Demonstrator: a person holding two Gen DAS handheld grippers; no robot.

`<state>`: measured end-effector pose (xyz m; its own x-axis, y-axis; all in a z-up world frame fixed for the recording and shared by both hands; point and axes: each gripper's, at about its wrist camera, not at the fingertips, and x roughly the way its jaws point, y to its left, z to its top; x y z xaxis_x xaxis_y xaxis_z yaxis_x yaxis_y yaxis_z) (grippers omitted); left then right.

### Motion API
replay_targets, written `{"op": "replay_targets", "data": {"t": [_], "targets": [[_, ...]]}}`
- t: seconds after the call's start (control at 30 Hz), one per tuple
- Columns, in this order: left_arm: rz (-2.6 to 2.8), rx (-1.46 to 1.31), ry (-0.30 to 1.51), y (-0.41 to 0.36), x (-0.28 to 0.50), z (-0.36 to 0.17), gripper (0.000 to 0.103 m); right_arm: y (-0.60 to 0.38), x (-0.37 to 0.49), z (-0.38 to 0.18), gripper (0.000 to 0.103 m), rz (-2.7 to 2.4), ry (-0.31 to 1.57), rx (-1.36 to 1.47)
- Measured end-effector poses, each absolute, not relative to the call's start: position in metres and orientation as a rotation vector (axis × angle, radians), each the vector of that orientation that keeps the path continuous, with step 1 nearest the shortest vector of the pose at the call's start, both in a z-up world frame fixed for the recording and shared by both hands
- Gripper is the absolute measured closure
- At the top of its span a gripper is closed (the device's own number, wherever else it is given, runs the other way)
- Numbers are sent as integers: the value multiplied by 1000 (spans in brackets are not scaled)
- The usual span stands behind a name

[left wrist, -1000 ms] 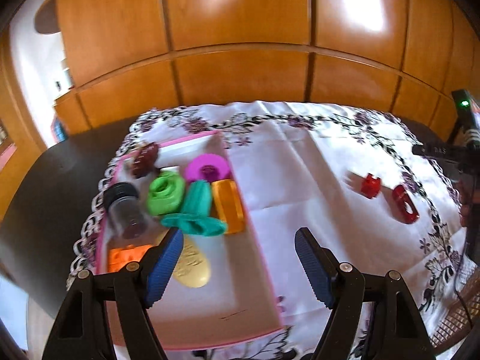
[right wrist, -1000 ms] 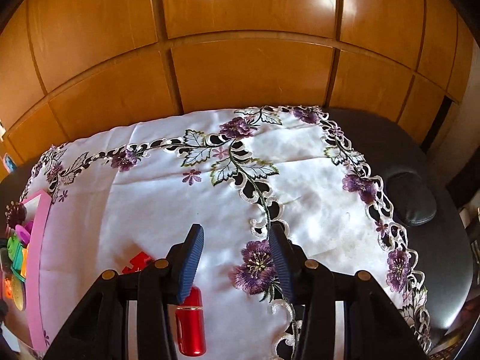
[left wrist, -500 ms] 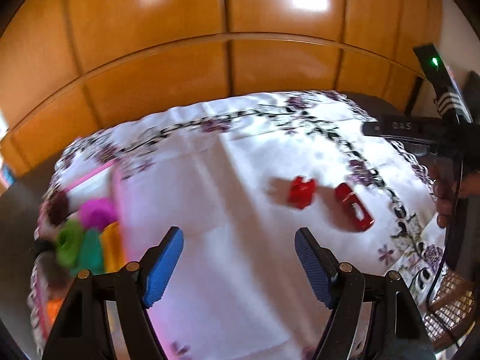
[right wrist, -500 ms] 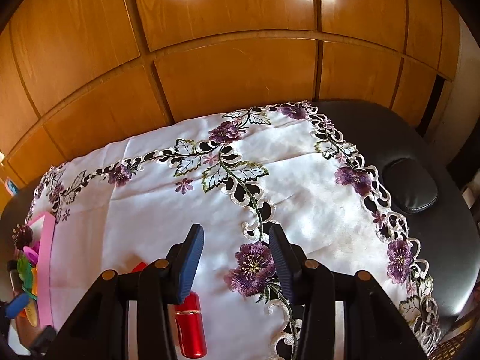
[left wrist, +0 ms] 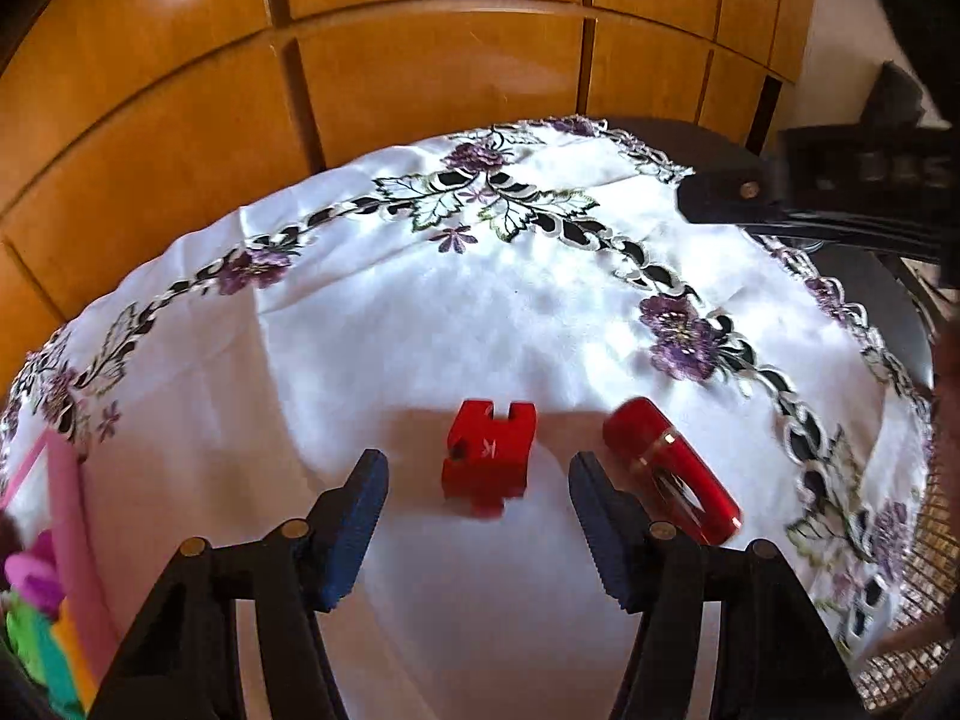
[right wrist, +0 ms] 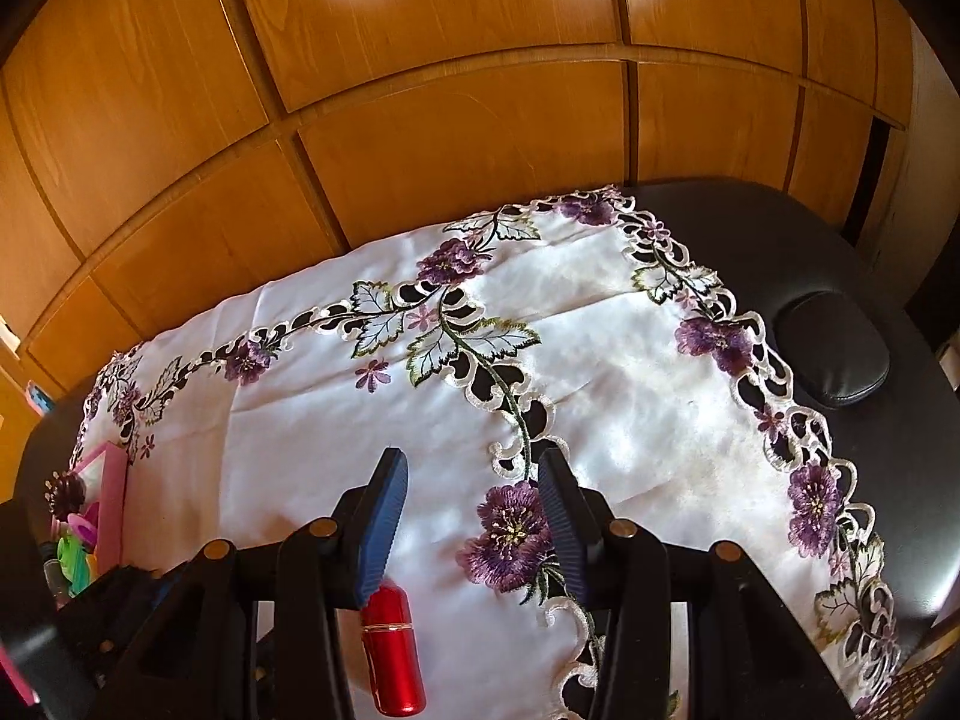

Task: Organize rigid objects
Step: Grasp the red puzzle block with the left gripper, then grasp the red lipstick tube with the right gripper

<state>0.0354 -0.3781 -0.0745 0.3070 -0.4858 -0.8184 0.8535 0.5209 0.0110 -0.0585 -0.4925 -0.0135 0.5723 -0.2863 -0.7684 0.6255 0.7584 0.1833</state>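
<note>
A small red notched block (left wrist: 489,450) lies on the white embroidered tablecloth (left wrist: 480,324). My left gripper (left wrist: 477,468) hovers over it with its jaws closing; the block sits at the fingertips, slightly nearer the left one, and the pads do not touch it. A glossy red oblong piece (left wrist: 672,474) lies just outside the right finger. In the right wrist view the same red oblong piece (right wrist: 393,648) shows under the left finger of my right gripper (right wrist: 474,480), which is open with only cloth between its fingers.
A pink tray (left wrist: 60,510) with several coloured pieces stands at the cloth's left end, and the pink tray (right wrist: 111,504) also shows in the right wrist view. The black table (right wrist: 840,252) extends past the cloth on the right, with a dark pad (right wrist: 831,354). Wooden panels rise behind.
My left gripper swung right from over the pink tray to the red block, and its jaws narrowed. The right gripper stayed in place with a slight roll.
</note>
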Motion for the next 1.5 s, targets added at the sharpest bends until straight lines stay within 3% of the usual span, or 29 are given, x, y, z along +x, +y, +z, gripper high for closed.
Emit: {"op": "replay_targets", "data": {"t": [0.07, 0.13, 0.17, 0.77, 1.17, 1.2, 1.27, 1.5], "targets": [[-934, 490, 887, -386, 43, -84, 43, -493, -58, -14, 58, -556, 796, 473], [-929, 463, 905, -387, 48, -91, 68, -492, -57, -14, 57, -556, 800, 466], [-931, 448, 890, -384, 47, -90, 71, -492, -57, -15, 57, -556, 804, 464], [-636, 295, 856, -262, 17, -89, 70, -455, -27, -52, 58, -316, 1053, 376], [-656, 232, 863, -251, 18, -91, 70, -421, -21, -74, 58, -221, 1210, 249], [-654, 234, 861, -252, 19, -91, 70, -418, -20, -77, 59, -223, 1226, 224], [-650, 240, 852, -253, 18, -92, 70, -412, -18, -78, 77, -238, 1230, 159], [-650, 237, 836, -252, 17, -93, 70, -398, -9, -83, 77, -199, 1202, 97]]}}
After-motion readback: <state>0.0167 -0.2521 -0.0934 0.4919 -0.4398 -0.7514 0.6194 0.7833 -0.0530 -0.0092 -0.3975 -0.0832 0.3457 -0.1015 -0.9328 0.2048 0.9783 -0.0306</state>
